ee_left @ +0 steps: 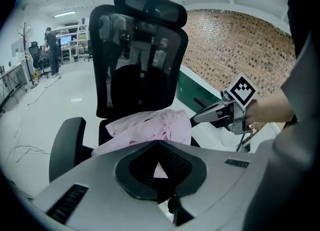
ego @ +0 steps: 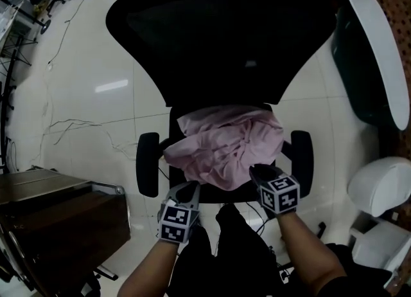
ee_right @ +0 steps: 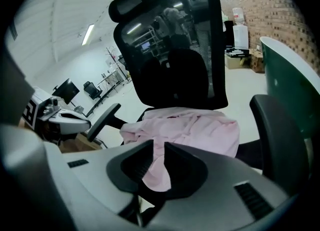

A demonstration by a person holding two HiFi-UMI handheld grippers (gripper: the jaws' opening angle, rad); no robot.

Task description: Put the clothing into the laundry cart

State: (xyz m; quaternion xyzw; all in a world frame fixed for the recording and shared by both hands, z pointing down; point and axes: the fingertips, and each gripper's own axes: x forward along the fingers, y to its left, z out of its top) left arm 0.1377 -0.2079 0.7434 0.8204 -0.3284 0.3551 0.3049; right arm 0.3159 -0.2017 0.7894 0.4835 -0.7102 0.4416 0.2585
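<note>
Pink clothing heaped on black chair, left gripper jaws together, right gripper jaws slightly apart, both at its edge

**Desk:** What's on your screens?

**Operator:** I have a pale pink garment crumpled in a loose heap on the seat of a black office chair. It is bunched and creased, spread between the two armrests and reaching the seat's front edge.

**Desk:** And the laundry cart?

**Operator:** The laundry cart is dark green with a white rim. In my head view it stands near the chair's right side, well apart from the garment.
</note>
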